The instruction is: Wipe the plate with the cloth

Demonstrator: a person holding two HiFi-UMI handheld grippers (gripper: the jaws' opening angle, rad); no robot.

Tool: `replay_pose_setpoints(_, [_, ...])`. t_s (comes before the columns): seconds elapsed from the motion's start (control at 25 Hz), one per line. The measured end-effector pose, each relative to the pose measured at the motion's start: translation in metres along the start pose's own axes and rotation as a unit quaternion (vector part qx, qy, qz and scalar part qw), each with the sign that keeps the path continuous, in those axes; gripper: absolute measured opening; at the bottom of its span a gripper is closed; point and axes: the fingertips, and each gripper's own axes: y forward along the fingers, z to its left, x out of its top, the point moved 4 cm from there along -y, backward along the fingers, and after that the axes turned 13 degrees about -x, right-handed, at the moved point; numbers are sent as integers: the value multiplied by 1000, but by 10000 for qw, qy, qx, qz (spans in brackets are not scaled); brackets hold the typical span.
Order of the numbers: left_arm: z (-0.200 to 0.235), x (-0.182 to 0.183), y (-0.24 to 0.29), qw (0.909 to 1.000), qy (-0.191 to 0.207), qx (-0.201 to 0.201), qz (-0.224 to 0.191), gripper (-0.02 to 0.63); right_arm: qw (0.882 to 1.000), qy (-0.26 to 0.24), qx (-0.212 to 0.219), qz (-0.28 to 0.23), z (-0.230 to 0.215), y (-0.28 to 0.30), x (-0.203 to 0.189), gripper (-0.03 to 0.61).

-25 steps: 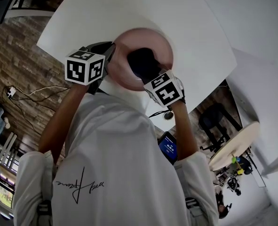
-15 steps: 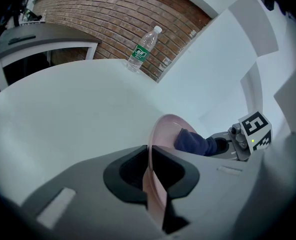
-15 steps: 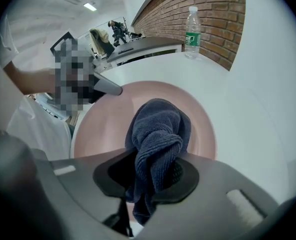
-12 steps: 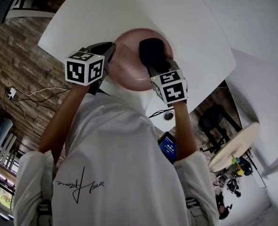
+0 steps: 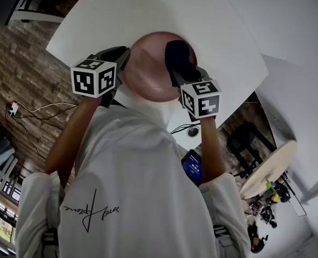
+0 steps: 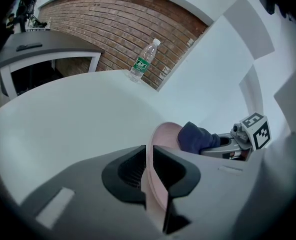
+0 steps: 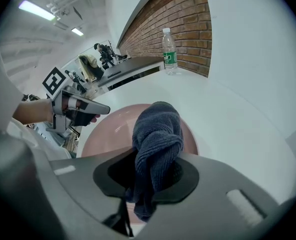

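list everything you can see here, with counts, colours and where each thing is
plate: one, pink, at the table's near side, rim in the left claw
cloth: one, dark blue, bunched in the right claw, on the plate's right part
bottle: one, clear with green label, upright at the table's far edge
table: one, white
brick wall: one, reddish brown, behind the table
shirt: one, white, on the person
left claw: one, dark grey, shut on the plate
right claw: one, dark grey, shut on the cloth
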Motion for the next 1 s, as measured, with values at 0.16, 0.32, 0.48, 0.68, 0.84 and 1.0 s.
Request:
replay_pose_setpoints(0.16, [-6, 0, -8, 9999, -39, -28, -153, 54, 9999, 50, 2, -105, 4, -7, 1, 94])
replay_pose_setpoints(0.32, [-17, 0, -15, 9994, -37, -110, -337, 52, 9998, 83, 20, -188, 7, -18, 1, 94])
replay_pose_setpoints(0.48, [-26, -1, -23, 9986, -32, -171, -495, 43, 9996, 67, -3, -271, 14, -27, 1, 94])
replay_pose_setpoints(0.68, [-40, -3, -31, 9981, 139, -241, -550, 32, 9992, 84, -89, -382, 19, -37, 1, 92])
replay_pose_setpoints(0.84, [-51, -1, -42, 9962, 716, -118, -481, 14, 9972, 302, -100, -674, 27, -51, 8, 92])
replay_pose_setpoints(1.0, [-64, 2, -51, 9915, 1229, 42, -435, 14, 9950, 473, -83, -870, 34, -62, 6, 91])
